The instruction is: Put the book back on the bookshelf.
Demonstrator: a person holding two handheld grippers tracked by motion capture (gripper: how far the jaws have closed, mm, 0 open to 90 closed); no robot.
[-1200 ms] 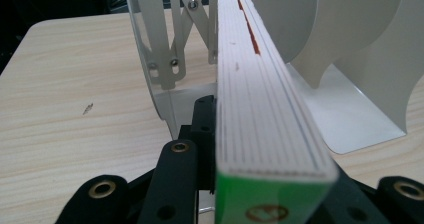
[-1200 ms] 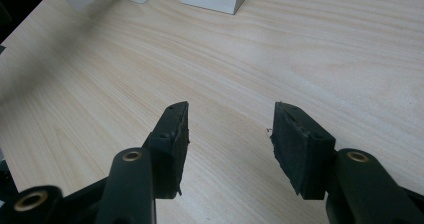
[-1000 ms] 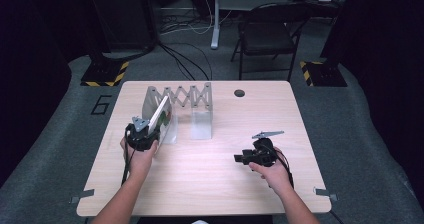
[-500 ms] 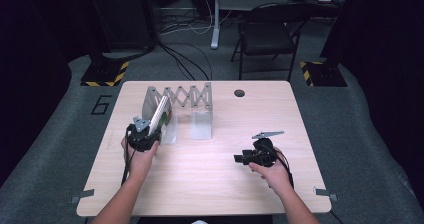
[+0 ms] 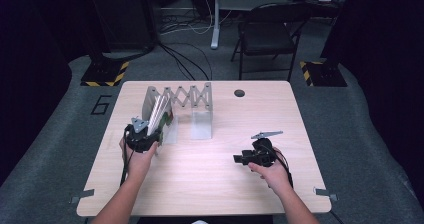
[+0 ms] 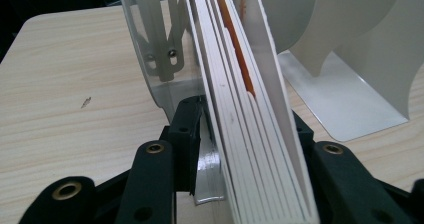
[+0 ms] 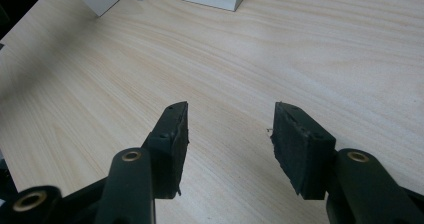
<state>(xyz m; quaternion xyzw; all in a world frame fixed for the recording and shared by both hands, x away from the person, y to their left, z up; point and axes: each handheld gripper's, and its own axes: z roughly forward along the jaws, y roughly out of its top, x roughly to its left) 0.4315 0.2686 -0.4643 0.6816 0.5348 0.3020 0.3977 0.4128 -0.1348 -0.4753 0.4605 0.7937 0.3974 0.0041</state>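
The left gripper (image 5: 148, 132) is letting go of the thin book (image 6: 250, 119), its jaws having just been opening around it, because the book is now leaning inside the accordion rack (image 5: 185, 96)'s left slot (propped against a divider). The right gripper (image 7: 227, 134) is idling on the table (image 5: 210, 184), jaws apart, holding nothing.

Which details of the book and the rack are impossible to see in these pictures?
- Book cover: left gripper view shows its page edges, end-on.
- Book's lower corner: cut by that view's bottom edge.
- Left claw right pad: hidden behind the book.
- Rack slot holding the book: too small in the high view.
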